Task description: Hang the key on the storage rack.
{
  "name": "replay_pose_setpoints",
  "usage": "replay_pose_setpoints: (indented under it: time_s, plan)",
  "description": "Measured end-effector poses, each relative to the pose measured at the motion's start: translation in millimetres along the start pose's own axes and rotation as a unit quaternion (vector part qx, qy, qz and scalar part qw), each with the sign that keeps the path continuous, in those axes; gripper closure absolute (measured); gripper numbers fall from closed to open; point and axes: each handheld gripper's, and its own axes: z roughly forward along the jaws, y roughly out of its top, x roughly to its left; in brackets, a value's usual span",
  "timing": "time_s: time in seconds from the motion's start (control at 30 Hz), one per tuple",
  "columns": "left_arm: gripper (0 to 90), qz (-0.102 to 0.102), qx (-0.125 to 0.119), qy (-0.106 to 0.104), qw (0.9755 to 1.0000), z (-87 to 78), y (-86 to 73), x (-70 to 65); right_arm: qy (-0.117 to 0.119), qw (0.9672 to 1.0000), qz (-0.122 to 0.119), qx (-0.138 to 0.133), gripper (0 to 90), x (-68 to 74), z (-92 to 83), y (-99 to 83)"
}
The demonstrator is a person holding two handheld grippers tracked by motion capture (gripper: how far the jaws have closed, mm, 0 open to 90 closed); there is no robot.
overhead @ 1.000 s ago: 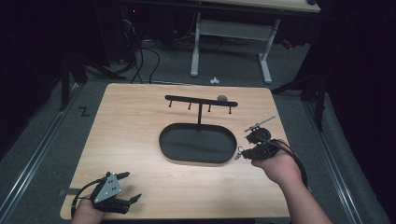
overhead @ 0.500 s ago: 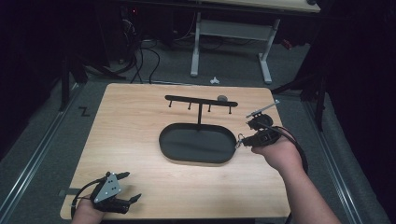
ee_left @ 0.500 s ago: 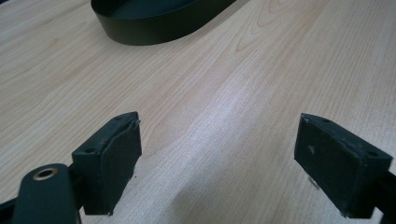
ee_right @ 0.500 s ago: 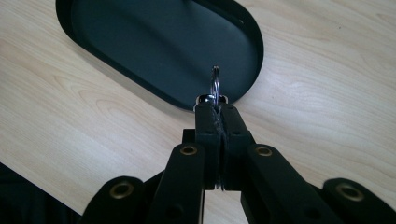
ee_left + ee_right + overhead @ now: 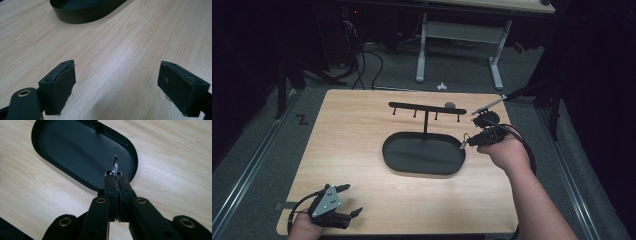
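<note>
Since the earlier frames, the right gripper (image 5: 468,141) has gone up and farther away across the surface (image 5: 362,135), from beside the tray's right end toward the rack. The left gripper (image 5: 351,200) has stayed put at the near left corner.

Nearest, the left gripper rests low over the wood with its fingers (image 5: 60,86) spread wide and nothing between them.

Farther off, on the right, the right gripper's fingers (image 5: 111,187) are pressed together, pinching a small metal ring (image 5: 114,166). The ring stands on its thin edge and sticks straight out past the fingertips, in line with the gripper. It hangs above the right end of the black oval tray (image 5: 389,162), not touching it.

Behind the tray stands the black rack (image 5: 427,107), a long bar with small pegs along it, just beside the right hand (image 5: 507,152).
</note>
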Motion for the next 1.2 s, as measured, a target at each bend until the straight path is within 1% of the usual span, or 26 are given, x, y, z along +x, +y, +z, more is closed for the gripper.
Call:
replay_pose_setpoints:
  time_s: [0.23,0.8,0.93,1.0,1.03,1.2]
  plan:
    - [15.4,0.001,0.000,0.000,1.0000,-0.1,-0.1,-0.1,0.001,1.0000,-0.001,0.002,88.5,-0.5,5.0,8.1]
    - [15.3,-0.001,0.001,0.001,1.0000,-0.8,-0.7,0.2,0.005,0.9999,0.004,-0.009,88.5,-1.5,8.5,29.4]
    - [15.4,-0.001,0.000,0.001,1.0000,-1.4,-1.0,0.3,0.010,0.9999,-0.004,-0.014,88.5,3.3,11.3,37.7]
    - [15.3,-0.002,0.000,0.001,1.0000,-1.5,-1.0,0.3,0.009,0.9999,-0.003,-0.012,88.5,4.8,11.3,39.4]
    - [15.4,-0.002,-0.001,0.001,1.0000,-1.6,-1.1,0.4,0.009,0.9999,-0.006,-0.012,88.5,6.1,11.5,42.4]
    - [15.4,-0.003,-0.001,0.001,1.0000,-1.9,-1.4,0.7,0.007,0.9999,0.000,-0.014,88.5,5.1,11.8,47.9]
